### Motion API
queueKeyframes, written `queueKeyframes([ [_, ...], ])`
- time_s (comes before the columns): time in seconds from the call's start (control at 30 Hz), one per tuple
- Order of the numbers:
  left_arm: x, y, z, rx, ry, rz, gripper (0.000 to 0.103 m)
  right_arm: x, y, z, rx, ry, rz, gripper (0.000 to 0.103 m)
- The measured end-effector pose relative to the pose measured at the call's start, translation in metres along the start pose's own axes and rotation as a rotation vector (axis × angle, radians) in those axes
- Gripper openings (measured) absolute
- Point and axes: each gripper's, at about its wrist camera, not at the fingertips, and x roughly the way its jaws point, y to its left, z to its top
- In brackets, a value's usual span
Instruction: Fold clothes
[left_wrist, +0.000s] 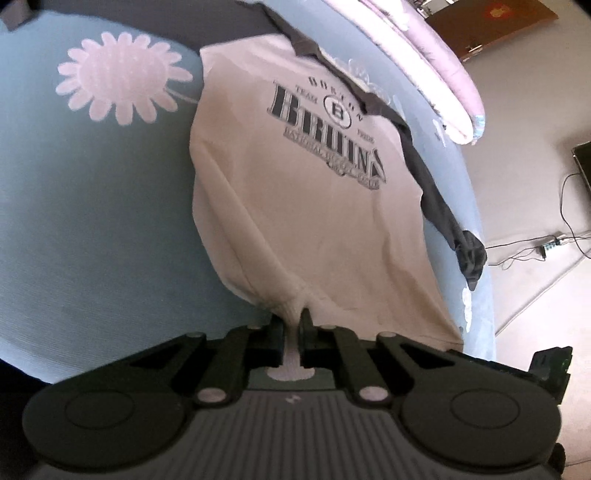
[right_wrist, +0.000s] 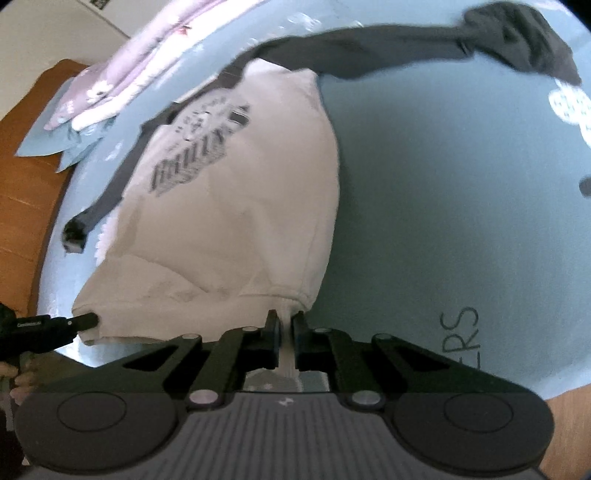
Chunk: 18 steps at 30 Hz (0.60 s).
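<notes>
Fingers (left_wrist: 306, 320) of both grippers pinch the hem of the cream sweatshirt (left_wrist: 295, 206) on the blue bedspread (left_wrist: 92, 206).

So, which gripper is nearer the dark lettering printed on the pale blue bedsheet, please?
Right: the right gripper clamps the cream sweatshirt's hem beside the lettering; the left gripper holds the far hem corner.

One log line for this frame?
left gripper: shut on hem | right gripper: shut on hem | sweatshirt: flat on bedspread
</notes>
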Motion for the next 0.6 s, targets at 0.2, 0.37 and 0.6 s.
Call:
queueKeyframes([
  [0.2,-0.011,0.005,0.001,0.002,0.02,0.028,0.005,-0.005,0.016,0.004,-0.044,0.024,0.002,0.009],
  [0.37,0.011,0.023,-0.011,-0.011,0.102,0.103,0.005,0.02,0.004,-0.007,-0.033,0.106,-0.057,0.009],
  [0.6,0.026,0.036,-0.016,0.002,0.167,0.191,0.015,0.042,-0.012,-0.017,-0.023,0.169,-0.138,0.025],
])
